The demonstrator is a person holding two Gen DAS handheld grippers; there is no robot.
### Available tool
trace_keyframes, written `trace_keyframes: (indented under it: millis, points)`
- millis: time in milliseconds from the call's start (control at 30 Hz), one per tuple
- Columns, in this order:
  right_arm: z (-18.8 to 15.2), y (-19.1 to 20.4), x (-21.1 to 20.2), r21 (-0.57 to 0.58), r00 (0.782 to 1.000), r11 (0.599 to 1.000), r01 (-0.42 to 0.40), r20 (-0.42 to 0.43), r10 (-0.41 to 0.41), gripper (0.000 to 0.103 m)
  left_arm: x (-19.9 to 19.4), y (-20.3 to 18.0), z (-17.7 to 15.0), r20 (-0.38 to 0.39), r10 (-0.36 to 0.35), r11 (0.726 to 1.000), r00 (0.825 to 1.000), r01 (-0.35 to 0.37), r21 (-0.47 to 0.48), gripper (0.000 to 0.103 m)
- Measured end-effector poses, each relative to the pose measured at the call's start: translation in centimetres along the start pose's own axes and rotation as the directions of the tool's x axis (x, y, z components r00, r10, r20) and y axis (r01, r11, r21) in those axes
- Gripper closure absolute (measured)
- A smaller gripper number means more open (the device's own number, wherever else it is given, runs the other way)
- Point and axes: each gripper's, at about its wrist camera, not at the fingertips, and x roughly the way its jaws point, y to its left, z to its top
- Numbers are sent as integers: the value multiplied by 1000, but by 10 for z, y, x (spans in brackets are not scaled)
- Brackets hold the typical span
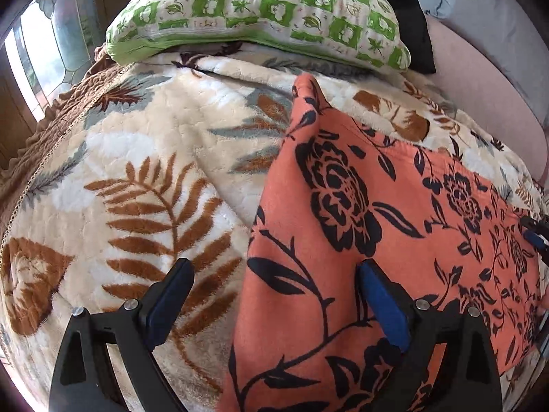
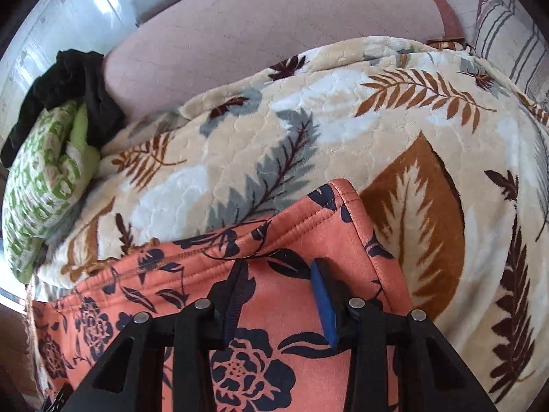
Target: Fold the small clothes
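Orange floral garment spread flat on leaf-patterned blanket; left gripper jaws spread wide; right gripper jaws parted, pinching nothing.

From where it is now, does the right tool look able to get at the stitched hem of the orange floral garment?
Probably yes. The right tool hangs open over the orange floral garment, whose hem lies exposed just ahead on the leaf-print blanket, with nothing covering it.

No readable text, label, brand, number or sign shows anywhere in either wrist view.
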Motion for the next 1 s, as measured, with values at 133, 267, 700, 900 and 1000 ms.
trace_keyframes:
  millis: [133, 267, 700, 900, 1000]
  points:
    - [-23, -11, -55, -18, 997, 998, -57, 58, 58, 60, -25, -3, 3, 102, -12, 1000, 995, 13, -11, 6]
    - [-78, -19, -103, -70, 994, 993, -93, 44, 96, 58, -47, -28, -6, 162, -131, 991, 978, 124, 50, 6]
    - [-184, -62, -178, -33, 986, 987, -154, 60, 156, 49, -91, -74, -97, 364, 66, 941, 929, -180, 288, 5]
    - [-193, -68, -213, -112, 962, 974, -197, 167, 214, 47, -134, -72, -150, 464, 4, 931, 886, -173, 322, 5]
    - [-190, -75, -210, -57, 961, 972, -226, 152, 232, 47, -139, -79, -175, 405, -35, 923, 914, -126, 362, 5]
